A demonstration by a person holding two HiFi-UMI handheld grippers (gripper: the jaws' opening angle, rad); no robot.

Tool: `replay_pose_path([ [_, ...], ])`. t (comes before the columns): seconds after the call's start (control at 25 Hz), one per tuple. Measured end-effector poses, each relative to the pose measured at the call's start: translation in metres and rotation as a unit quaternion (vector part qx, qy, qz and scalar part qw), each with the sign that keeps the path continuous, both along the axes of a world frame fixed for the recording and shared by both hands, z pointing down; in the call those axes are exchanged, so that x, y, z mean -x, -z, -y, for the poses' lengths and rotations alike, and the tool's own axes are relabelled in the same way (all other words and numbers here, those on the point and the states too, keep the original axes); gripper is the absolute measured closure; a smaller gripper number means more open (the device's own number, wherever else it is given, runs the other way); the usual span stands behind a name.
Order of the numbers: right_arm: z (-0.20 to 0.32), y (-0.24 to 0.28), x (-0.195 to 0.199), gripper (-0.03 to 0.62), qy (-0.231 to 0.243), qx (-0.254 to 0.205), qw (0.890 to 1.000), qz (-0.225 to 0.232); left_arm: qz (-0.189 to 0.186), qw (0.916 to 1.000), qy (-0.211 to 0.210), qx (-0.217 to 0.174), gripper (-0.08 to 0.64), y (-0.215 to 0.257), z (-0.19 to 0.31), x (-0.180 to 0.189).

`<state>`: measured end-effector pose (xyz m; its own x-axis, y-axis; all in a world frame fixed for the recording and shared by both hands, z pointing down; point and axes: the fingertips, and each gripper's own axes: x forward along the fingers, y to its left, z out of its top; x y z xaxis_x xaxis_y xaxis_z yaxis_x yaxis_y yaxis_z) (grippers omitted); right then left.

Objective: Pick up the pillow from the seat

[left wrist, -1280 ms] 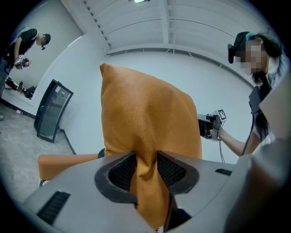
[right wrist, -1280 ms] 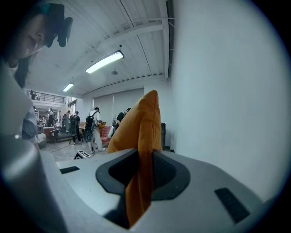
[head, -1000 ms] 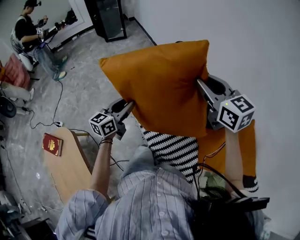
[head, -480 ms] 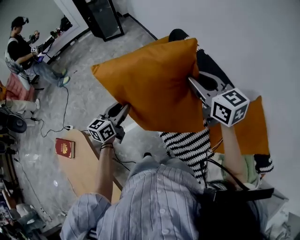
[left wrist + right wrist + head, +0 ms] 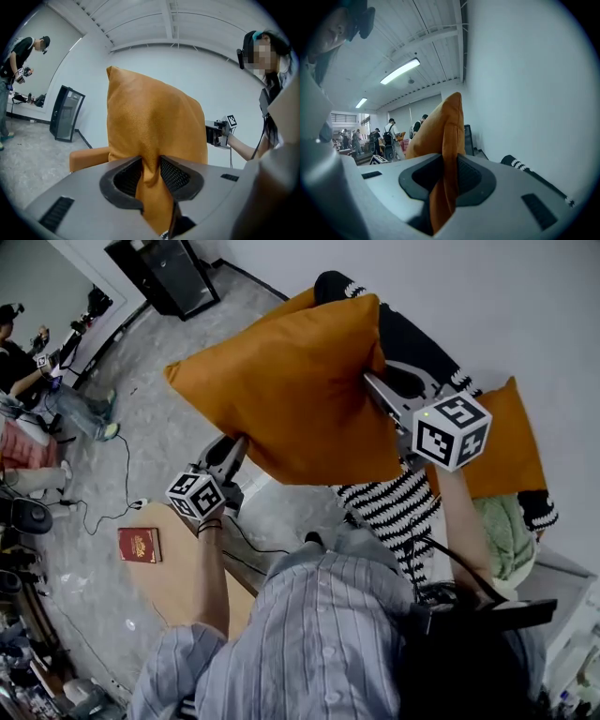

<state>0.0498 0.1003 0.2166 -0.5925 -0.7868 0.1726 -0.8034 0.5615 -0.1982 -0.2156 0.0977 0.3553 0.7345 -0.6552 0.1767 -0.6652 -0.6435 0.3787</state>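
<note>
The orange pillow hangs in the air in front of me, held at two opposite edges. My left gripper grips its lower left corner; its jaws have just been closing, and orange fabric is pinched between the pads of the left gripper. My right gripper is shut on the pillow's right edge, where the seam stands upright between the jaws of the right gripper. The far hand's gripper shows beyond the pillow.
Below on the right the seat holds a second orange pillow, a black-and-white striped cushion and a green cloth. A wooden table carries a red book. A black cabinet, floor cables and a person lie to the left.
Both grippers have carried the pillow up and to the left in the head view, away from the seat. More of the second orange pillow and the striped cushion shows below.
</note>
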Motion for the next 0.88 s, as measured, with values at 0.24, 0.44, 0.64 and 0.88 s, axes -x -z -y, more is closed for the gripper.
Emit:
replay_pose_path([
  [0.24, -0.031, -0.004, 0.028, 0.506, -0.021, 0.000, 1.000, 0.009, 0.001, 0.9998, -0.012, -0.017, 0.431, 0.005, -0.021, 0.031],
  [0.44, -0.048, -0.002, 0.050, 0.506, -0.032, -0.005, 0.999, 0.015, 0.009, 0.9993, -0.017, -0.031, 0.433, 0.010, -0.033, 0.053],
  [0.64, -0.065, -0.003, 0.066, 0.506, -0.040, -0.014, 0.999, 0.022, 0.014, 0.9991, -0.018, -0.035, 0.434, 0.008, -0.047, 0.067],
  [0.88, -0.083, 0.000, 0.082, 0.506, -0.025, -0.021, 0.999, 0.025, 0.015, 0.9988, 0.003, -0.046, 0.434, 0.012, -0.073, 0.085],
])
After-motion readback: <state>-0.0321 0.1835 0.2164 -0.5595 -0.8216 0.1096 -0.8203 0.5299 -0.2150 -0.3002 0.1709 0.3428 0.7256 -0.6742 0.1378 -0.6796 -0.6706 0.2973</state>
